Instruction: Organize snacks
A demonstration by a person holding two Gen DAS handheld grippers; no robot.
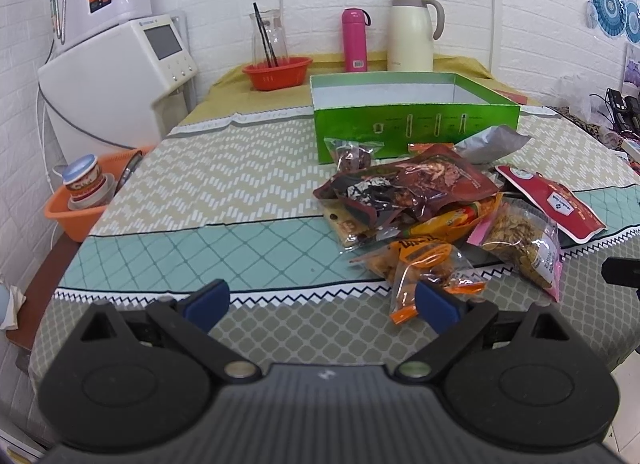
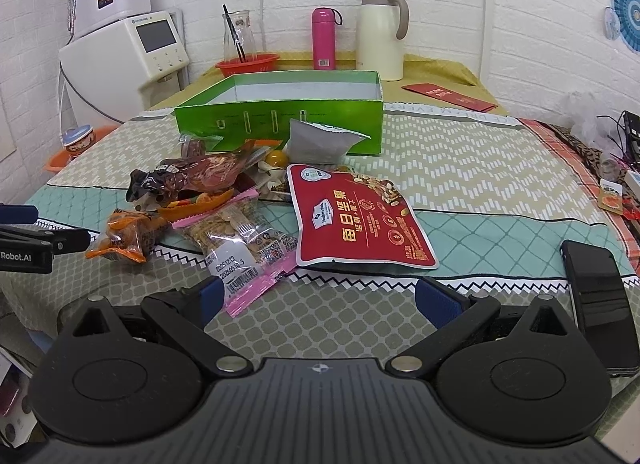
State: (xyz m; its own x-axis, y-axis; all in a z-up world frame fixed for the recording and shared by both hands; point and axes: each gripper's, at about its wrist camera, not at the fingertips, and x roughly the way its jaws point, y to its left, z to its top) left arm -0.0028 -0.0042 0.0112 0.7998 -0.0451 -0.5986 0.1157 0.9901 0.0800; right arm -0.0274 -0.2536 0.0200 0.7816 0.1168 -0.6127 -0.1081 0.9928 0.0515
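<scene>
Left gripper (image 1: 322, 302) jaws wide apart, empty, above patterned tablecloth (image 1: 200, 200). Snack packet pile (image 1: 440, 208) before empty green cardboard box (image 1: 412, 120).

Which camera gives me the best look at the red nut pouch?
The right wrist view: the red nut pouch lies flat near centre, its printed front fully visible. The left wrist view shows the pouch foreshortened near the right edge.

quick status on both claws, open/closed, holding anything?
Left claw: open, holding nothing, hanging over the table's near edge.
Right claw: open, holding nothing, just short of the snack pile.
</scene>
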